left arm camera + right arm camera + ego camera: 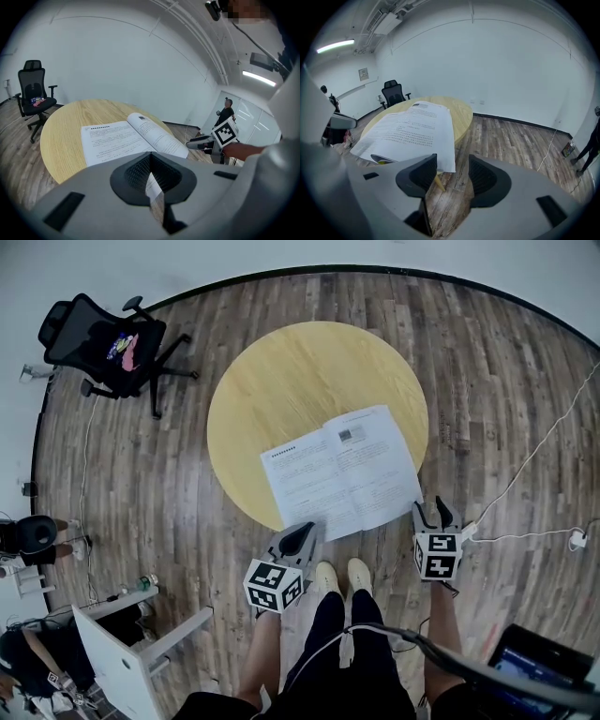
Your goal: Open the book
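left hand-held gripper (298,534) (151,168): clamped on a pg at the near-left corner of the book (342,470). Strip of printed paper shows btw the pads in its own view.

right hand-held gripper (435,515) (452,169): released, jaws apart. Near-right pg corner sits just by its left pad, nothing pinched.

Both point down & fwd at the book's near edge, one per corner.

Book lies open, pgs up, on the near side of the round wooden tabletop (291,371). Both near corners overhang the rim toward the person.

Person's shoes (342,576) are on the wood floor (506,381), btw the two grippers. Black office chair (108,343) is well apart at far left. White cable (534,460) runs across the floor at rt.
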